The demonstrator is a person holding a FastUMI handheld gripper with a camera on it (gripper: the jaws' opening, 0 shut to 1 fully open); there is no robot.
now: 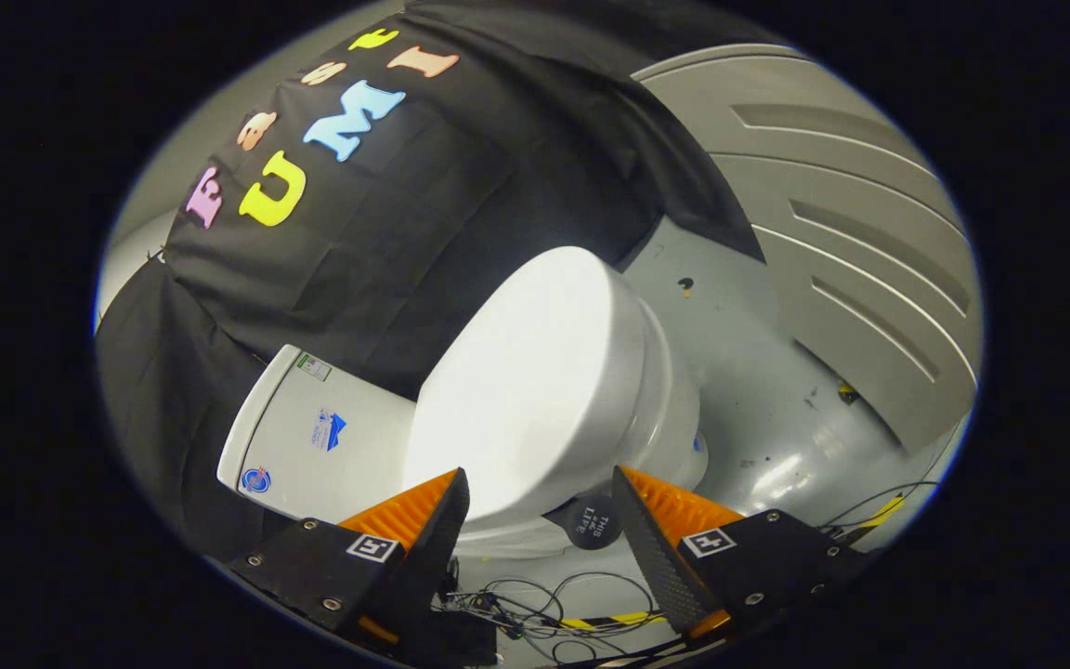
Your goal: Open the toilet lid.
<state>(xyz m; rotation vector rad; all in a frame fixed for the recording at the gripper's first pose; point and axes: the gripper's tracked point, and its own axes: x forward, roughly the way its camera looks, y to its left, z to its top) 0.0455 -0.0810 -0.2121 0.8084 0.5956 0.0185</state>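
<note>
Looking down on the toilet (pixel 591 409) from above with the view rolled, so the toilet is lying diagonally in frame: the tank (pixel 312 437) is sitting at lower left against the black cloth wall (pixel 358 232), and the bowl end is pointing to the upper right.

The lid (pixel 535 381) is lying flat and closed, in the centre of the frame, just beyond the fingertips. Its long axis is running from the hinge end by the tank, near the left finger (pixel 424 520), up to the free front edge at upper centre.

The gripper (pixel 541 502) is hovering with its jaws wide apart, nothing between them but air and the near part of the lid. Neither finger appears to be touching the lid. The right finger (pixel 656 539) is sitting over the lid's side edge, above a small dark round object (pixel 593 522) on the grey floor (pixel 758 372).

Judging the key relation: the fingers are sitting at the hinge-side half, while the liftable lip is lying farther ahead, toward upper centre. The coming move is likely needing a reach forward along that axis to get a finger under the front edge.

Loose cables (pixel 544 604) are trailing on the floor below the fingers, and a ribbed grey panel (pixel 851 232) is standing at upper right.
</note>
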